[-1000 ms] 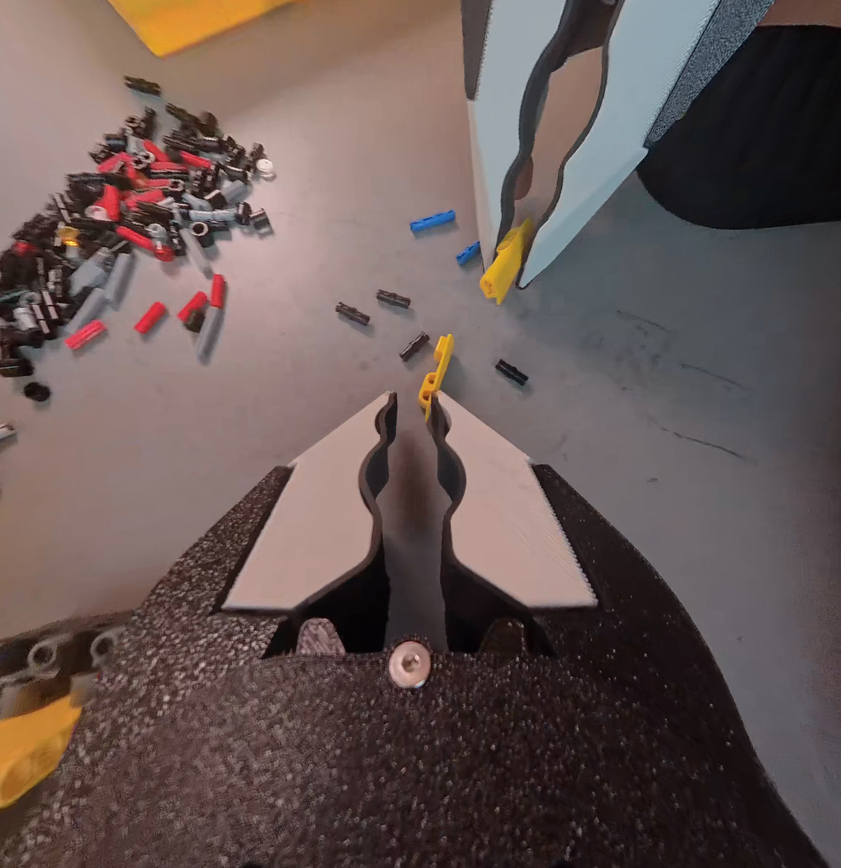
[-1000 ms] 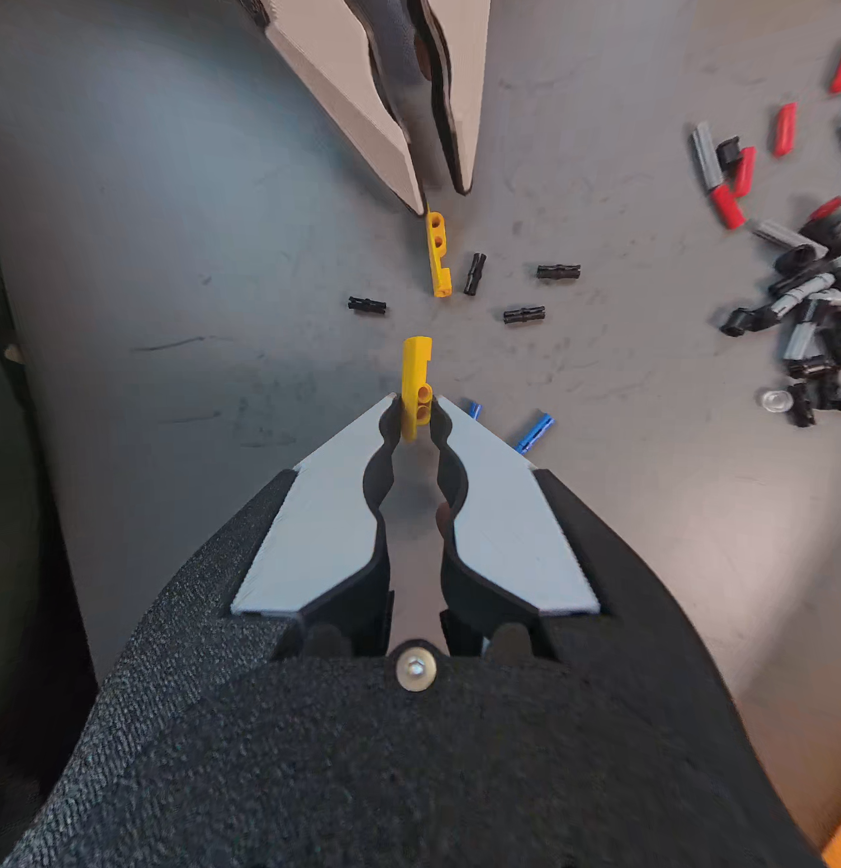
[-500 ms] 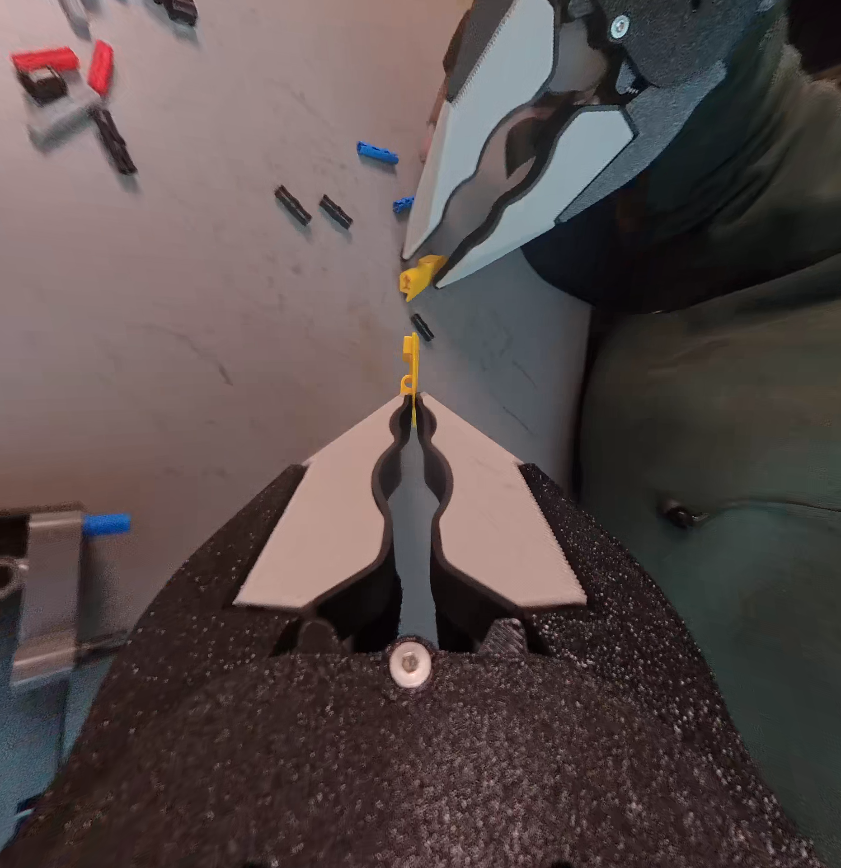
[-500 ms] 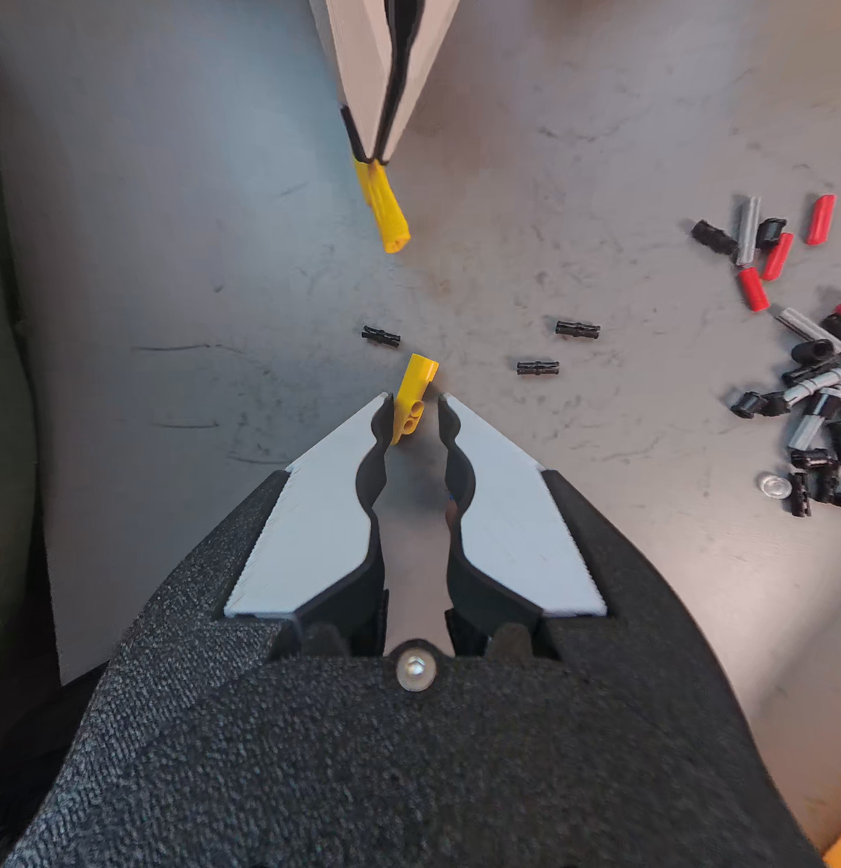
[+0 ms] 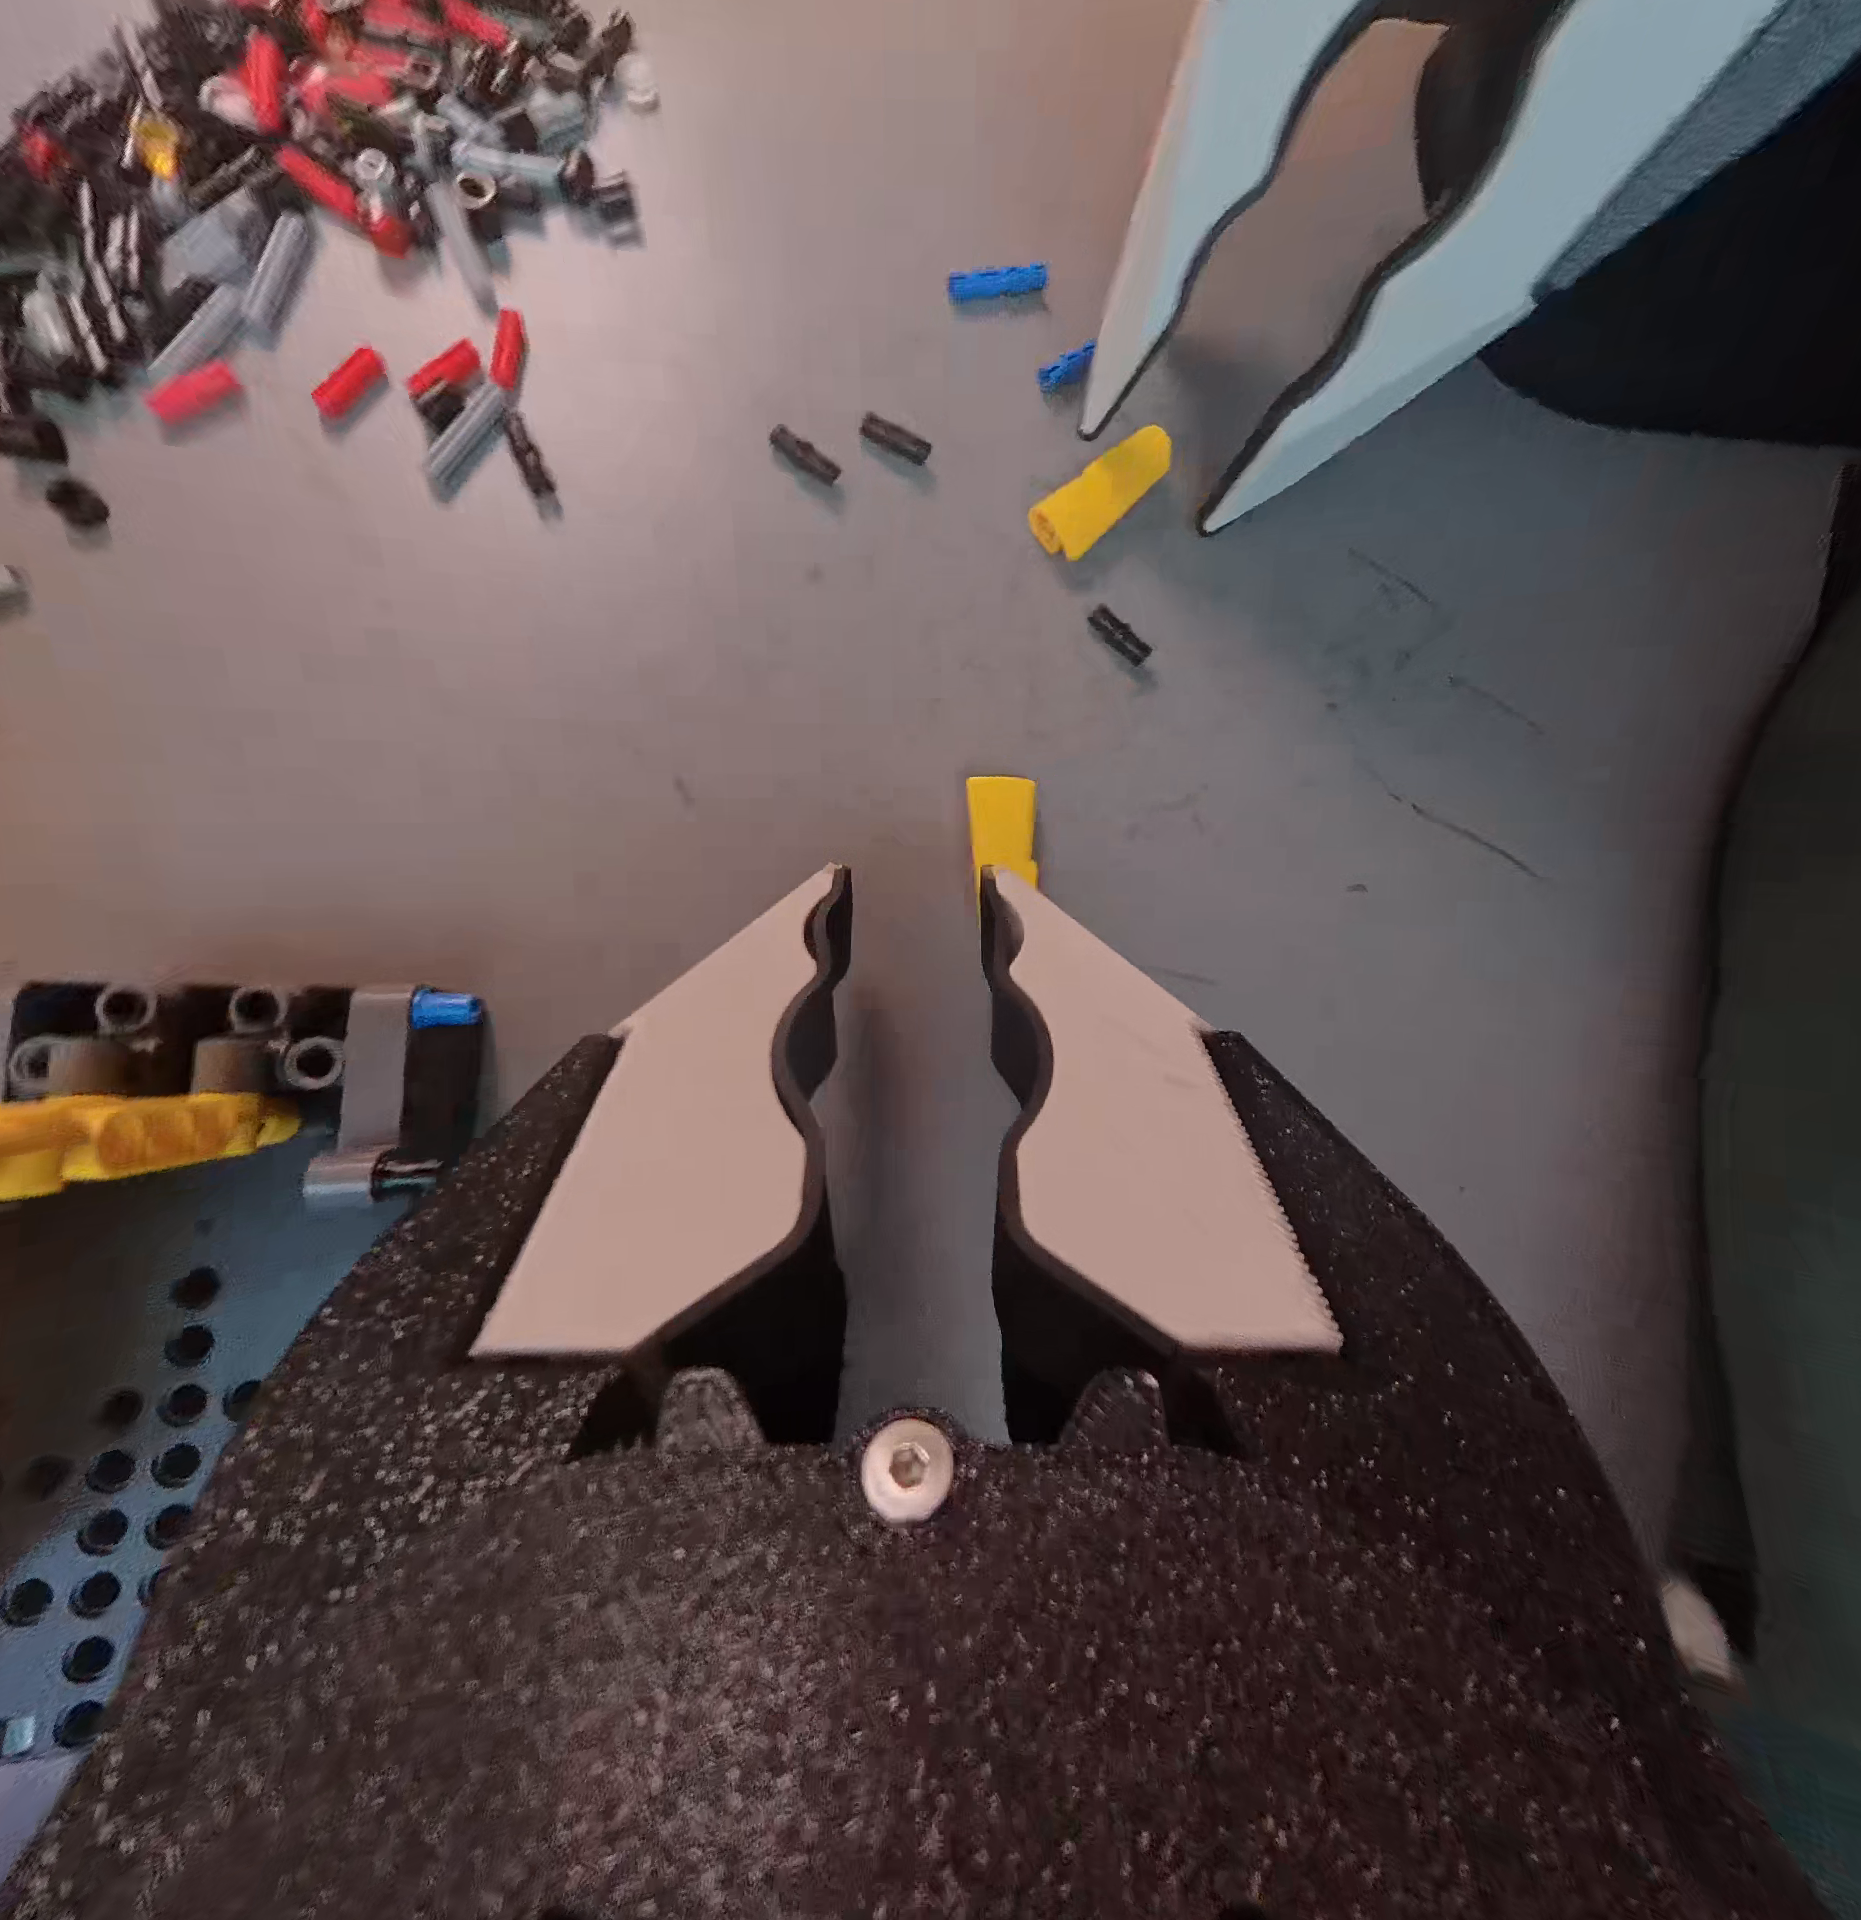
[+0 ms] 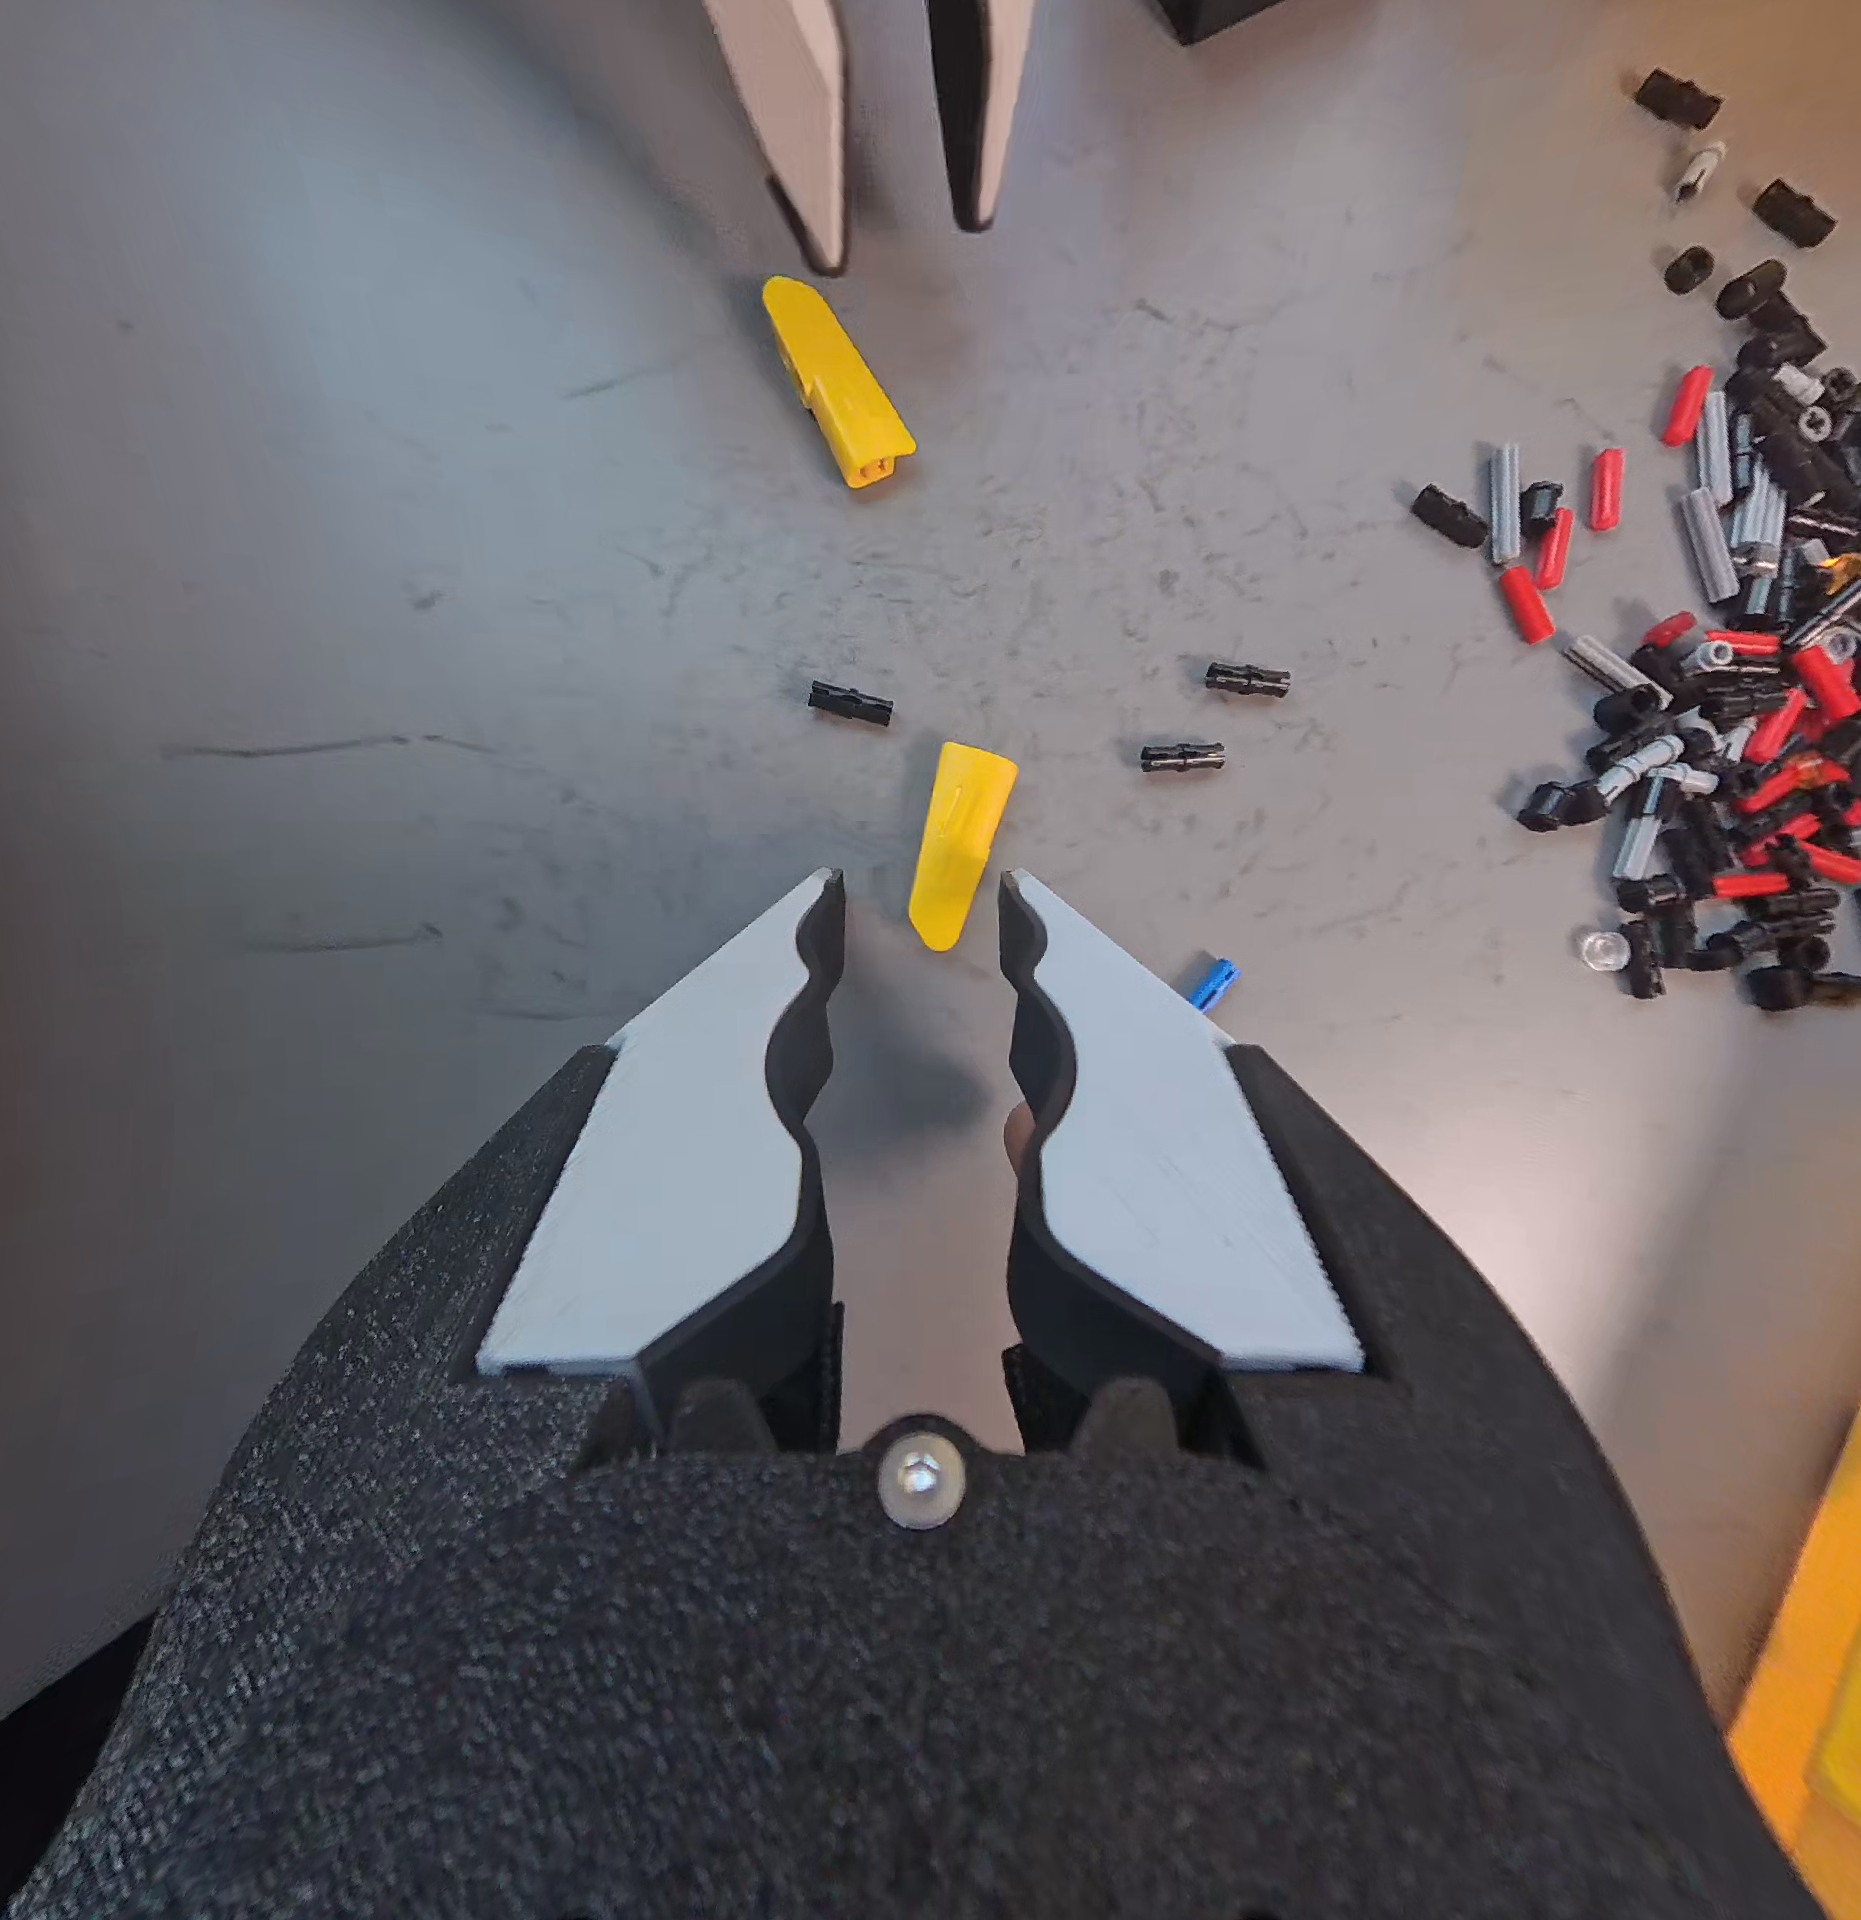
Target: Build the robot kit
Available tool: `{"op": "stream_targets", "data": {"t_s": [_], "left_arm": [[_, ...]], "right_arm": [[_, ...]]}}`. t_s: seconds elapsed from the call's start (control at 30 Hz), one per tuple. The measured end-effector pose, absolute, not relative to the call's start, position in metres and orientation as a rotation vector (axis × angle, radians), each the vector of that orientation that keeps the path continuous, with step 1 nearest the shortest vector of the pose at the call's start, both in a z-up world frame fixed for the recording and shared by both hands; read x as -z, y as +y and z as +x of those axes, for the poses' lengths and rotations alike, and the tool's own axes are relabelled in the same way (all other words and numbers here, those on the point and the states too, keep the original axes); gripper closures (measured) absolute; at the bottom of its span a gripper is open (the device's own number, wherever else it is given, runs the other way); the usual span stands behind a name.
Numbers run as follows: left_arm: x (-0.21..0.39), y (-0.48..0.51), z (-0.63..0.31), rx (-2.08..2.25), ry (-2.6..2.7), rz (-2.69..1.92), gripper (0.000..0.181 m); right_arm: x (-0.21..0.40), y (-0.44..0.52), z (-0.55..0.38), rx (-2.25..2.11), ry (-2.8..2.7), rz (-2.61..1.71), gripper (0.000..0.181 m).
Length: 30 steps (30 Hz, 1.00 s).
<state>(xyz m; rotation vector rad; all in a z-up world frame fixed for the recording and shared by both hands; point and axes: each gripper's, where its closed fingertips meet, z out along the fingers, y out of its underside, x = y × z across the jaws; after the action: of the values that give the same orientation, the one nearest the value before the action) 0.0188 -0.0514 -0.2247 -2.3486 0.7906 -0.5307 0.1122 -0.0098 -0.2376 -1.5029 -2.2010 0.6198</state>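
1. Left gripper (image 5: pixel 915 883) faces right gripper (image 6: pixel 921 883) across the table (image 6: pixel 386 520); one connector piece (image 6: pixel 960 844) lies before each
2. Loose-parts pile (image 6: pixel 1757 665) lies right of the right gripper

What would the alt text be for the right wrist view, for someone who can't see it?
An open gripper points down at a grey table, a small yellow piece lying loose just past its tips. A second yellow piece lies farther off, below another open gripper; a pile of small parts sits right.
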Motion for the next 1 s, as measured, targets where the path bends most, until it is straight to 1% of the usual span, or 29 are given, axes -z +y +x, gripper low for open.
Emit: {"op": "stream_targets", "data": {"t_s": [0.1, 0.17, 0.2, 0.27, 0.3, 0.37, 0.57, 0.77, 1.0], "left_arm": [[0.227, -0.059, 0.033, 0.472, 0.927, -2.289, 0.152], [0.235, -0.059, 0.035, 0.417, 0.985, -2.284, 0.152], [0.239, -0.059, 0.036, 0.409, 1.008, -2.287, 0.154], [0.241, -0.057, 0.036, 0.393, 1.036, -2.271, 0.166], [0.241, -0.057, 0.036, 0.395, 1.056, -2.265, 0.169], [0.242, -0.058, 0.036, 0.397, 1.109, -2.249, 0.17], [0.242, -0.066, 0.031, 0.452, 1.257, -2.188, 0.17], [0.241, -0.062, 0.023, 0.466, 1.232, -2.172, 0.169], [0.236, -0.061, 0.017, 0.454, 1.179, -2.14, 0.165]], "right_arm": [[0.239, -0.01, 0.109, -0.625, -2.185, -1.495, 0.152], [0.239, -0.01, 0.108, -0.646, -2.207, -1.501, 0.153], [0.24, -0.01, 0.108, -0.649, -2.217, -1.5, 0.155], [0.24, -0.008, 0.107, -0.662, -2.243, -1.494, 0.16], [0.24, -0.007, 0.107, -0.674, -2.254, -1.497, 0.163], [0.241, -0.003, 0.107, -0.696, -2.264, -1.504, 0.168], [0.23, -0.007, 0.099, -0.788, -2.287, -1.434, 0.169], [0.214, -0.025, 0.068, -0.841, -2.305, -1.298, 0.169], [0.23, -0.039, 0.049, -0.798, -2.405, -1.253, 0.169]]}}
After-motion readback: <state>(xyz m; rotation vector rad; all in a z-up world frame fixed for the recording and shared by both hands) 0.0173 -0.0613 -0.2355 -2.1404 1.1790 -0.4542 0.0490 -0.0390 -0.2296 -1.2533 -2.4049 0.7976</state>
